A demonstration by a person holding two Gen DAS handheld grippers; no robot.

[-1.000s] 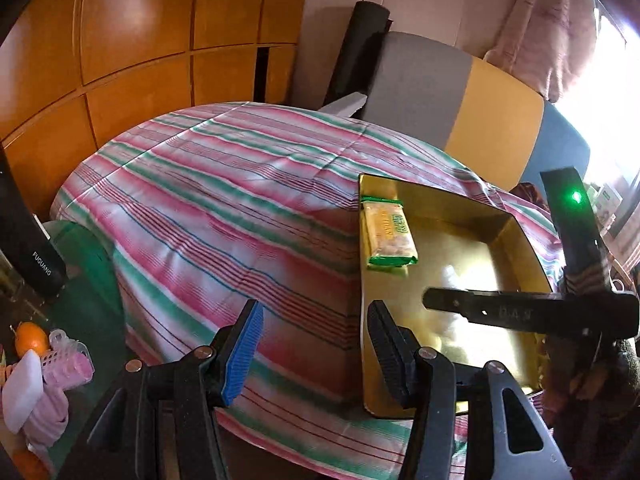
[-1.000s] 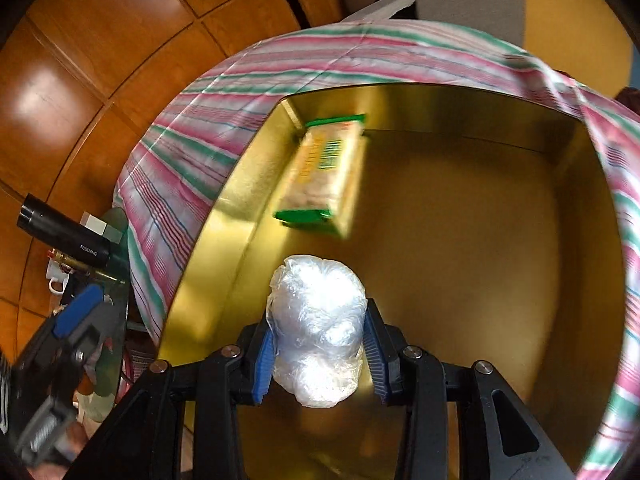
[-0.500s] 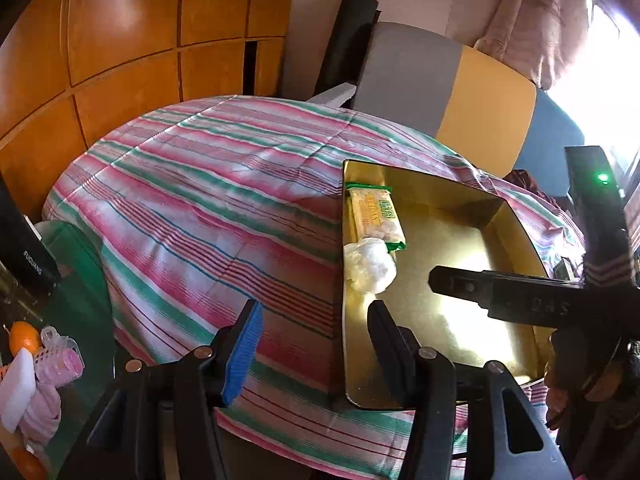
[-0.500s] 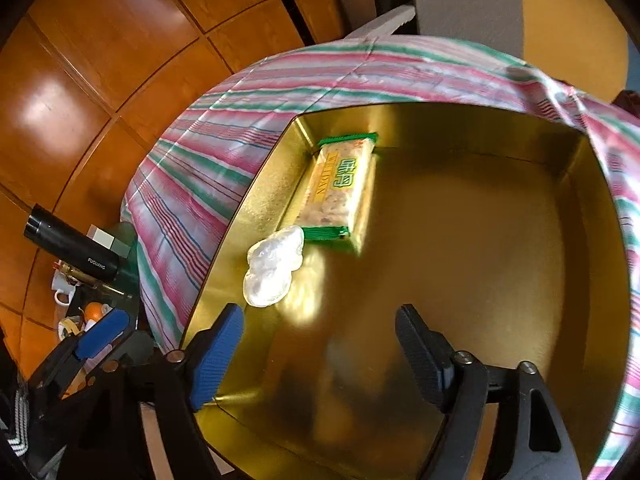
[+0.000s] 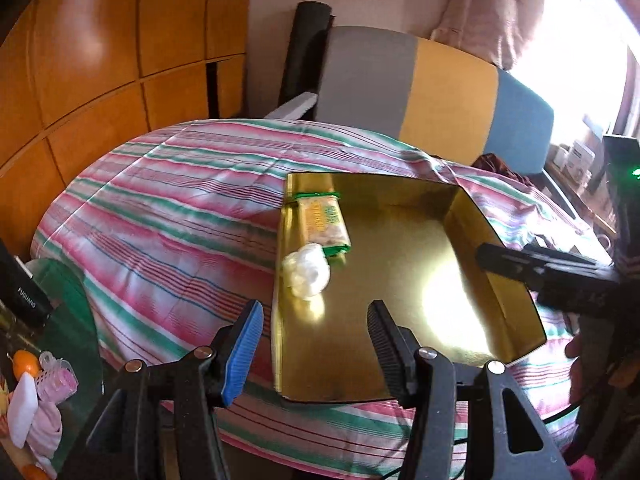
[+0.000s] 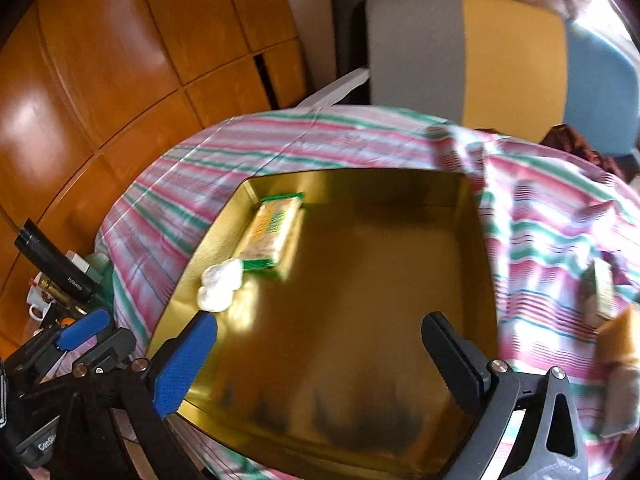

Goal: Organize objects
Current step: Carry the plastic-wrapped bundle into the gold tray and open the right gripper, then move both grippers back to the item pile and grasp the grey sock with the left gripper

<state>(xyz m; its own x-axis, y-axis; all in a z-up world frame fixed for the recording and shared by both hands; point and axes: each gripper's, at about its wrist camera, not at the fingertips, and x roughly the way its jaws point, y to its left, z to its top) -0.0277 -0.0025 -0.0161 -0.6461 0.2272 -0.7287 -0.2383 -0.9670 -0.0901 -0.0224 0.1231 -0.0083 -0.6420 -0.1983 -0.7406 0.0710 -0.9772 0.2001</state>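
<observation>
A shiny gold tray [image 5: 400,240] [image 6: 380,280] lies on the striped cloth. Along its left wall rests a yellow snack pack [image 5: 322,220] [image 6: 274,232] with green ends. A white plastic-wrapped bundle [image 5: 306,274] [image 6: 220,284] touches the pack's near end. My right gripper [image 6: 320,322] hovers over the near half of the tray, its jaws opening wide with nothing between them; one of its black fingers [image 5: 520,264] reaches in from the right. My left gripper [image 5: 314,312] hangs half open and empty over the tray's near left corner, and its blue pad [image 6: 80,332] shows at the lower left.
The striped cloth [image 5: 180,200] covers a round table. Behind it stands a grey, yellow and blue chair [image 5: 420,80], with wooden panels [image 5: 100,60] to the left. A low glass side table [image 5: 68,320] holds a black flask [image 5: 24,296] and clutter. Blurred packs [image 6: 604,292] lie on the cloth at right.
My right gripper let go of the white bundle beside the snack pack, spread its jaws and drew back and up. My left gripper shifted a little, its opening unchanged.
</observation>
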